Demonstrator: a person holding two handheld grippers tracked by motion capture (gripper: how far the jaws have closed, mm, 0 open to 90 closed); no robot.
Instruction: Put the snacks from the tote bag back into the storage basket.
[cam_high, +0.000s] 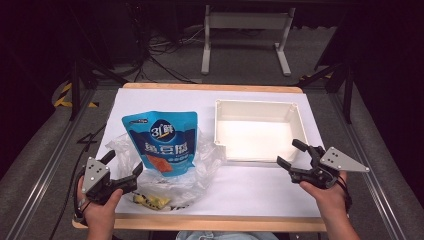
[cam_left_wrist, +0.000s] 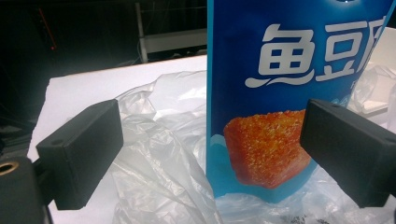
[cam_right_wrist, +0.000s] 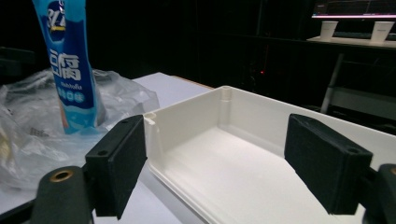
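A: Where does the blue pouch (cam_high: 161, 141) stand?

B: On the left half of the table (cam_high: 260, 192), upright on a crumpled clear plastic bag (cam_high: 202, 167). A white tray (cam_high: 257, 131) sits to its right, well apart from it.

A: And the left gripper (cam_high: 123, 174)?

B: It is at the near left, just beside the pouch. Its jaws are spread wide and hold nothing. In the left gripper view the pouch (cam_left_wrist: 289, 93) rises between the two jaws, nearer the right one, whose edge overlaps the orange picture on the pouch. I cannot tell whether that jaw touches it. The left jaw is over the plastic bag (cam_left_wrist: 159, 158), apart from the pouch.

A: The right gripper (cam_high: 292, 154)?

B: At the near right, at the near right corner of the tray. Its jaws are also wide open and empty. In the right gripper view the tray (cam_right_wrist: 243, 154) lies between them, the left jaw just beside a tray corner.

A: Anything else near?

B: A small yellow packet (cam_high: 150, 201) lies under the bag's near edge.
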